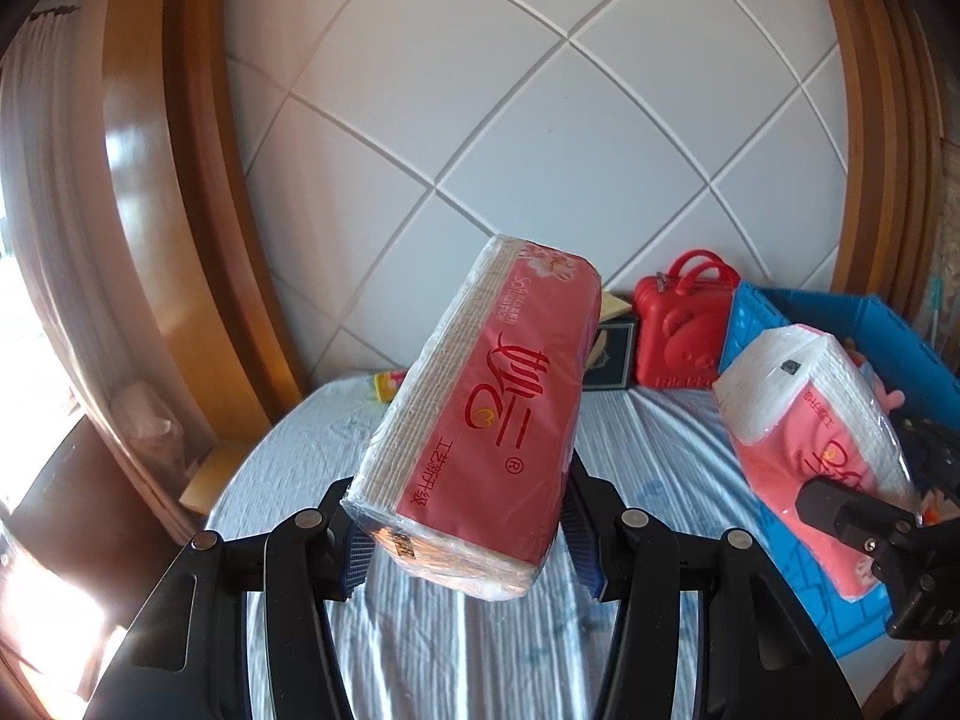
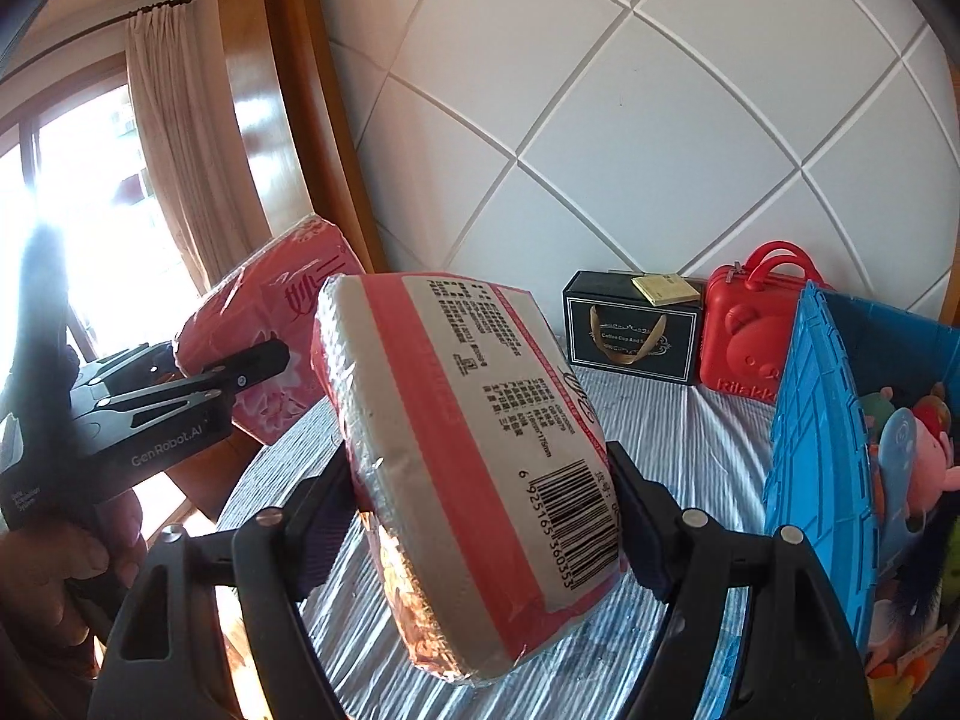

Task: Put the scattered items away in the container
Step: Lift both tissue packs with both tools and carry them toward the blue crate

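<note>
Right wrist view: the right gripper (image 2: pixel 486 516) pinches a tissue pack (image 2: pixel 474 456) in its jaws above the bed (image 2: pixel 672 438); the left gripper (image 1: pixel 462 540) pinches a red tissue pack (image 1: pixel 480 420). The blue crate (image 2: pixel 822 438) stands right; carry each pack over its near wall before letting go.

Red tissue pack (image 1: pixel 480 420), blue crate (image 2: pixel 828 420), red bear-embossed case (image 2: pixel 744 330), blue-and-white striped bedcover (image 1: pixel 648 456), black gift box (image 2: pixel 630 330)
</note>
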Demonstrator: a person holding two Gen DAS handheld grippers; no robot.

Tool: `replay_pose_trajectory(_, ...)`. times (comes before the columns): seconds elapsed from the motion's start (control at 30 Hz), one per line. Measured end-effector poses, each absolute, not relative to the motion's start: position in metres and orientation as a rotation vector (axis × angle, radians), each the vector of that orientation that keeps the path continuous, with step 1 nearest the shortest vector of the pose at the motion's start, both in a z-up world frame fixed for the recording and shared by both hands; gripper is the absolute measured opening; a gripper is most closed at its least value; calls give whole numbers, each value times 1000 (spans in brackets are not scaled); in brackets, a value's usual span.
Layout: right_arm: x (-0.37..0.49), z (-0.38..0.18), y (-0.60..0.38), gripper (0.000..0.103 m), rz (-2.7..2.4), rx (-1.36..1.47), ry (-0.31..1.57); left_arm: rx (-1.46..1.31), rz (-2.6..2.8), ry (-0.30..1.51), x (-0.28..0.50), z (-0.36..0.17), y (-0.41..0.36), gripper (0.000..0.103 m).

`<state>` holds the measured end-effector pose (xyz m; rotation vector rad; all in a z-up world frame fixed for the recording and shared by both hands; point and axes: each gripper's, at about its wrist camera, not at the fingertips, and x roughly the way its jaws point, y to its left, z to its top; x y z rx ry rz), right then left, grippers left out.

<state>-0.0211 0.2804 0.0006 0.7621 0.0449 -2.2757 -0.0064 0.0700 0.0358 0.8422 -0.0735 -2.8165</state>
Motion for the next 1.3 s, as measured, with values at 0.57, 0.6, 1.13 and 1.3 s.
replay_pose_trajectory(0.57, -27, -4, 340, 76, -2304, 771, 6, 854, -2856, -124, -13, 32, 137, 51)
replay_pose_trajectory(0.6, -28, -3, 344, 76, -2308, 769, 2, 855, -2858, -124, -12, 32, 140, 51)
replay_pose_trajectory(1.13, -39, 0, 396, 76, -2360, 756, -60, 858, -2903, -191, -24, 41, 195, 51)
replay_pose_trajectory(1.3, -44, 1, 415, 76, -2385, 755, -80, 857, -2917, -202, -30, 43, 205, 52)
